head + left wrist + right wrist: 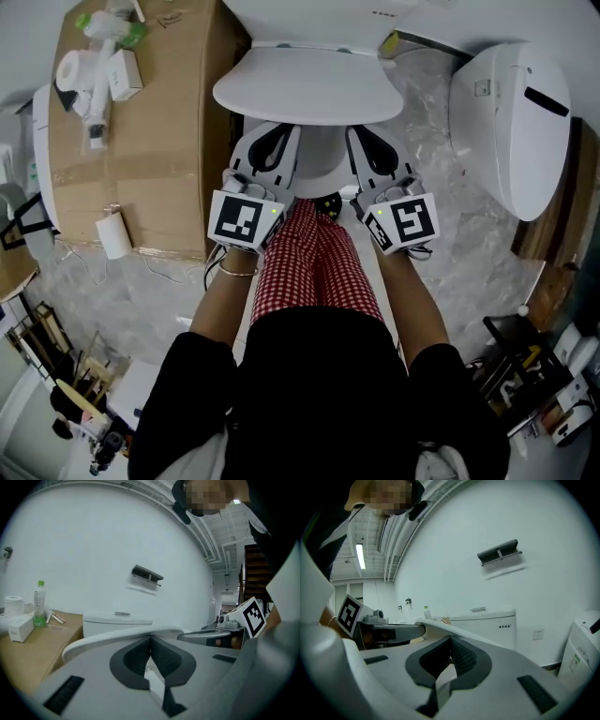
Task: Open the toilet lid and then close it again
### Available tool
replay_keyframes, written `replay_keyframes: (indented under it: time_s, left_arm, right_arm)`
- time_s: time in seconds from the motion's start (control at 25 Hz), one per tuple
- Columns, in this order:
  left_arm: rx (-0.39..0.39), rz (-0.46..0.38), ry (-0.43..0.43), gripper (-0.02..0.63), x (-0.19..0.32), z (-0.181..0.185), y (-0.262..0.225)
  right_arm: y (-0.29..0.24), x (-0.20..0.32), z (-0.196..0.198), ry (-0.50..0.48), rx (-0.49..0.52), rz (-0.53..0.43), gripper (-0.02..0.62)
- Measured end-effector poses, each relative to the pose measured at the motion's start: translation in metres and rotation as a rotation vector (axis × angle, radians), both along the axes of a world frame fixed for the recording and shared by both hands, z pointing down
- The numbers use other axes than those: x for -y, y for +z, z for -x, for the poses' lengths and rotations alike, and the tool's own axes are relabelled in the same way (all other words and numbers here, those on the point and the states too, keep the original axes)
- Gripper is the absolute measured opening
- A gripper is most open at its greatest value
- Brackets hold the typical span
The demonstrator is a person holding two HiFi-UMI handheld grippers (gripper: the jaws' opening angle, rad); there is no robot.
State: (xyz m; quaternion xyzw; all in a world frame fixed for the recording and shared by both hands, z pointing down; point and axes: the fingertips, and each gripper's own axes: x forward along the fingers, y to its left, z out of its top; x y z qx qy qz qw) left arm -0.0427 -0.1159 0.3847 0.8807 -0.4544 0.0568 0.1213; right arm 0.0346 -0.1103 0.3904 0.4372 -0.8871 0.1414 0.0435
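The white oval plastic toilet lid (309, 84) is lying directly ahead of the person, between the two grippers and the white ceramic cistern (117, 619) that is standing against the white wall. Seen from above, it is showing as a smooth, glossy, unmarked oval with a rounded rim. In the left gripper view its front rim (108, 640) is running as a thick, pale, curved band across the frame just above the jaw tips. In the right gripper view the same rim (457, 632) is slanting down to the right in front of the cistern (487, 620).

The left gripper (270, 148) is reaching under the lid's front rim on the left. Its jaws are pressed together, the dark ribbed pads (138, 656) meeting at the tip with nothing between them. The right gripper (372, 150) is doing the same on the right, its jaws likewise closed tip to tip (451, 641) and empty. Whether the tips are actually bearing on the lid is not clear.

A leg in red-and-white checked cloth (319, 262) is standing between the two forearms. To the left, a brown cardboard surface (159, 141) is carrying a white paper roll (67, 70), a green-capped clear bottle (40, 603) and a small white box (19, 627). A second white toilet-like fixture (511, 122) is sitting off to the right. A black bracket (147, 575) is hanging on the wall above the cistern.
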Motion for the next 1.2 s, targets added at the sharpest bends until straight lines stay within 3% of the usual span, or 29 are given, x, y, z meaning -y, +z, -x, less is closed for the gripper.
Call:
replay_keyframes:
  time_s: [0.24,0.76,1.2]
  left_arm:
    - [-0.046,0.01,0.008,0.004,0.011,-0.002,-0.005]
    - [-0.029,0.006,0.02,0.003,0.037,-0.005,-0.013]
    - [-0.062,-0.001,0.032,0.004,0.055,-0.011,-0.018]
  right_arm:
    - [-0.006,0.011,-0.001,0.021,-0.003,-0.015,0.018]
    - [-0.022,0.039,0.0,0.071,0.021,-0.057,0.018]
    - [-0.03,0.058,0.002,0.081,0.033,-0.071,0.018]
